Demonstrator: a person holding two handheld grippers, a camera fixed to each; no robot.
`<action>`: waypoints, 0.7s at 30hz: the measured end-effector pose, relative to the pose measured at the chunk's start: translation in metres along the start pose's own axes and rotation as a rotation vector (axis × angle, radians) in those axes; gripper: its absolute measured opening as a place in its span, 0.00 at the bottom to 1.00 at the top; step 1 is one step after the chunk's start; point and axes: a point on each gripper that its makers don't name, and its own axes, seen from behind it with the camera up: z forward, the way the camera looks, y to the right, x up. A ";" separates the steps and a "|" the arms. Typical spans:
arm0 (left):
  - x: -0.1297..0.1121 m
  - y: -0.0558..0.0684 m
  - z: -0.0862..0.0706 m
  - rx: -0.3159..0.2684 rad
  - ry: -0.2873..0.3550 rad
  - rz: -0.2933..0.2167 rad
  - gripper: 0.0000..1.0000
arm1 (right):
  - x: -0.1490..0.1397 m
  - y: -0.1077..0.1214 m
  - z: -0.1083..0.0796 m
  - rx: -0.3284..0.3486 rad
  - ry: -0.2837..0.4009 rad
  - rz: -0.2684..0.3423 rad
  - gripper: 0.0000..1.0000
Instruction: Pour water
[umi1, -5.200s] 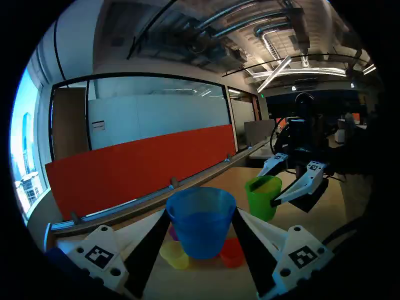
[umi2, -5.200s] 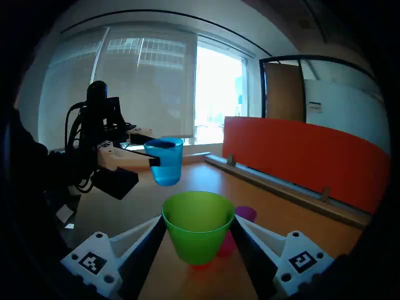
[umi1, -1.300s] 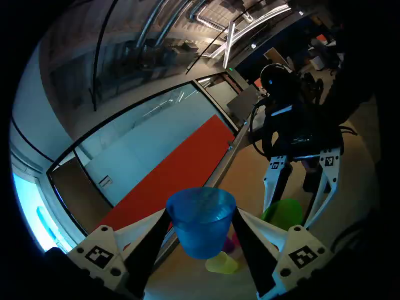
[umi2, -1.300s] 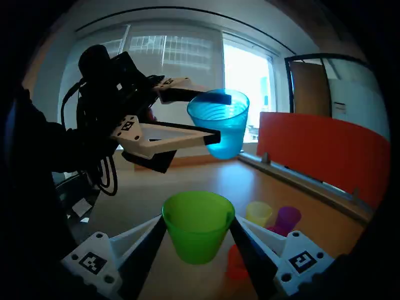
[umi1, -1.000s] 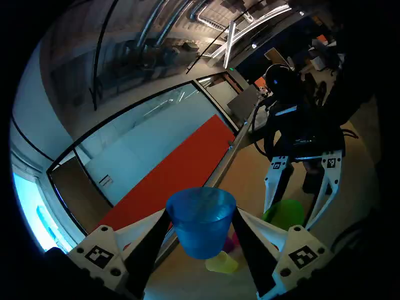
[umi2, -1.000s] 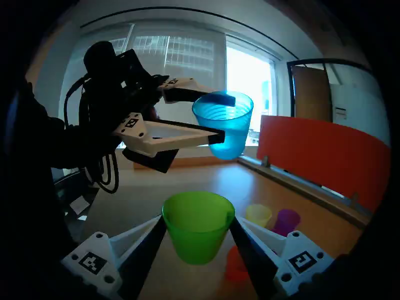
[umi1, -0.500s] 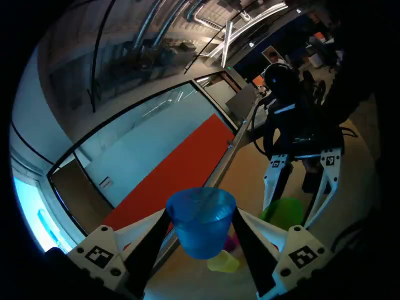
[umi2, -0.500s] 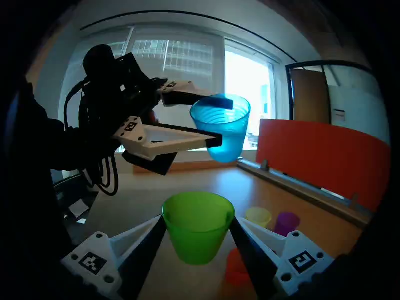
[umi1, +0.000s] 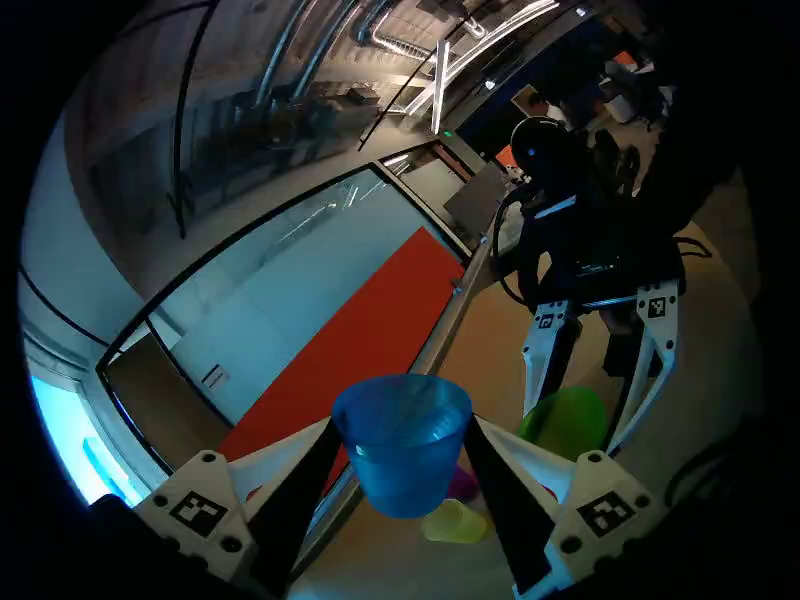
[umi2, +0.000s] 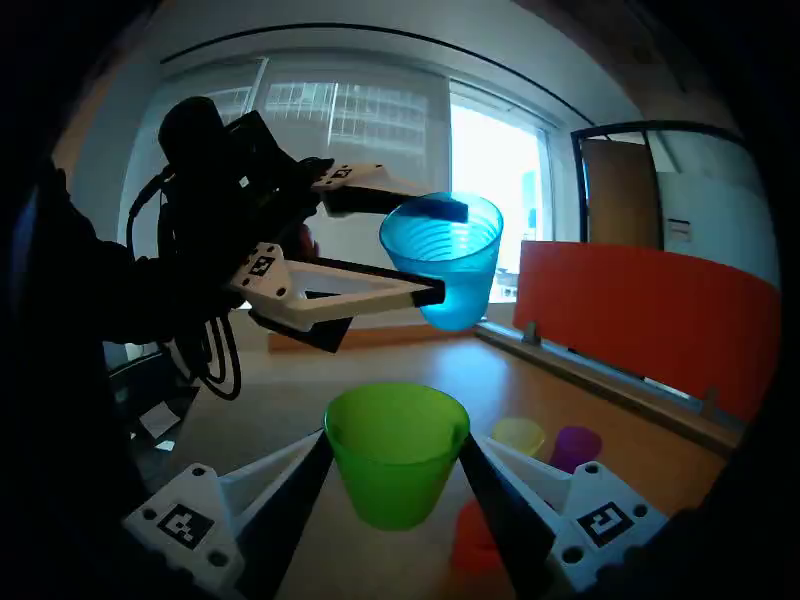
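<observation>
My left gripper (umi1: 400, 455) is shut on a translucent blue cup (umi1: 402, 442), which is tilted toward the green cup. In the right gripper view the same blue cup (umi2: 443, 258) hangs tipped, above and beyond the green cup (umi2: 397, 452), with the left gripper (umi2: 435, 250) and the hand behind it. My right gripper (umi2: 397, 455) is shut on that green cup, held upright above the wooden table (umi2: 300, 400). In the left gripper view the green cup (umi1: 565, 423) sits between the right gripper's fingers (umi1: 542, 355), lower right of the blue cup. I see no water stream.
Small yellow (umi2: 519, 435), purple (umi2: 576, 447) and orange (umi2: 472, 545) cups stand on the table beyond the green cup. A red partition (umi2: 650, 320) runs along the table's far edge. A bright window (umi2: 483, 190) lies behind. The yellow cup (umi1: 453, 521) shows below the blue one.
Since five seconds ago the blue cup has risen and tipped toward the green cup. Over the last second it has tilted slightly more; the green cup has held still.
</observation>
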 end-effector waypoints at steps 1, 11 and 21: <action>0.000 0.000 0.000 0.000 0.000 0.005 0.85 | 0.000 0.000 0.000 0.000 0.000 0.000 0.91; -0.002 0.000 0.003 0.003 -0.007 0.044 0.85 | 0.002 0.000 0.001 -0.001 0.005 -0.001 0.90; -0.003 -0.001 0.004 0.007 -0.006 0.070 0.85 | 0.004 0.002 0.002 -0.005 0.010 -0.001 0.91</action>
